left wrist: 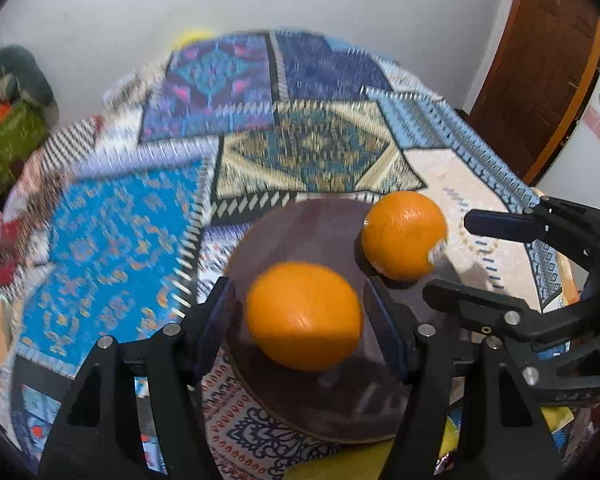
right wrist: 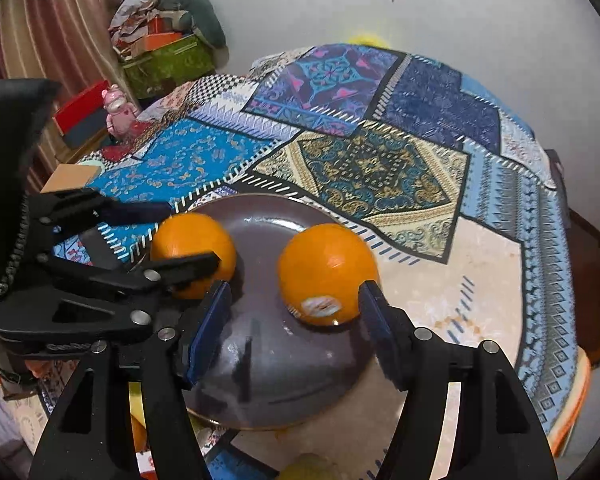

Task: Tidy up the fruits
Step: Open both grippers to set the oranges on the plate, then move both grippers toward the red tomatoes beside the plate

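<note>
The left gripper [left wrist: 298,312] brackets an orange [left wrist: 303,316] over the dark plate [left wrist: 300,224]; whether its pads actually press the skin I cannot tell. The right gripper [right wrist: 294,312] stands open around a second orange [right wrist: 327,274] resting on the plate's right edge, fingers clear of it. Both fruits look firm, round and smooth, so likely to roll and slip; a hold across the widest middle, with moderate pressure, seems safest. The second orange carries a small oval sticker [right wrist: 320,306], too blurred to read. A patchwork tablecloth [right wrist: 376,168] lies beneath.
</note>
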